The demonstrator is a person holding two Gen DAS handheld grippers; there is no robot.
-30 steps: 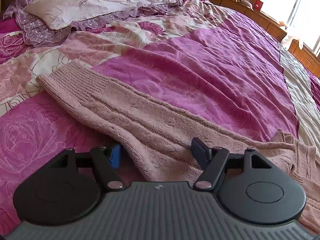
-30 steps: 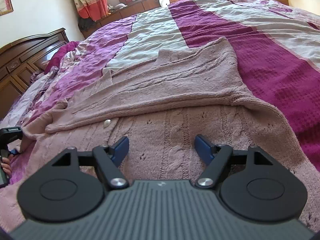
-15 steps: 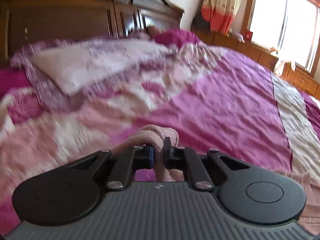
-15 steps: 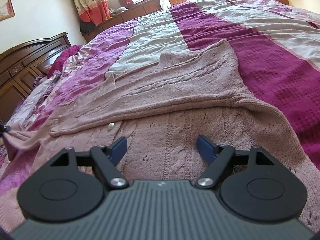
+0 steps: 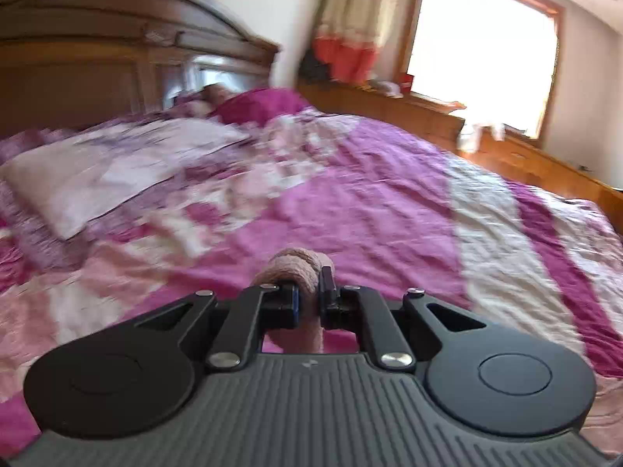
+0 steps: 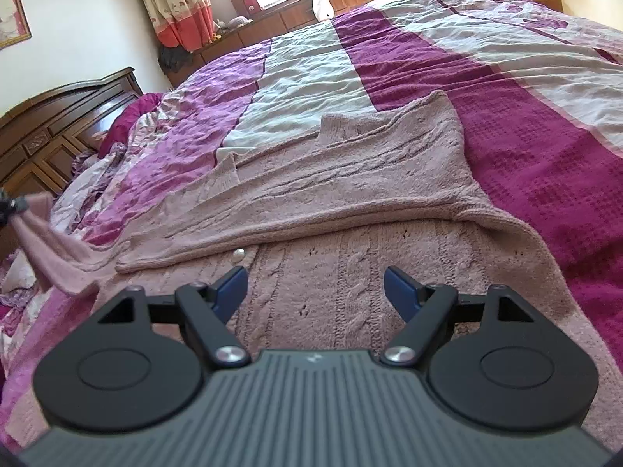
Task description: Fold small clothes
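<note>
Cardigan (image 6: pixel 350 202), pink cable-knit, lies spread on bed quilt (image 6: pixel 525 109) ahead of and under right claw (image 6: pixel 315 284), whose jaws stand wide apart above the knit. Left claw (image 5: pixel 307 295) clamped on bunched cardigan sleeve (image 5: pixel 298 266), lifted off the quilt; view blurred.

The left gripper (image 5: pixel 308 300) is closed on a bunched fold of pink knitted sweater (image 5: pixel 296 266); the wool bulges up above the jaws and hangs down behind them; the bedspread (image 5: pixel 370 210) lies beneath, magenta in the middle, with a cream stripe on the right and a pink-and-white flowered patch on the left; a pale pillow (image 5: pixel 105 171) rests at the upper left, blurred; the dark wooden headboard (image 5: pixel 117 58) stands behind it; a bright window (image 5: pixel 479 35) fills the upper right, with a curtain (image 5: pixel 350 27) of cream and red beside it.
</note>
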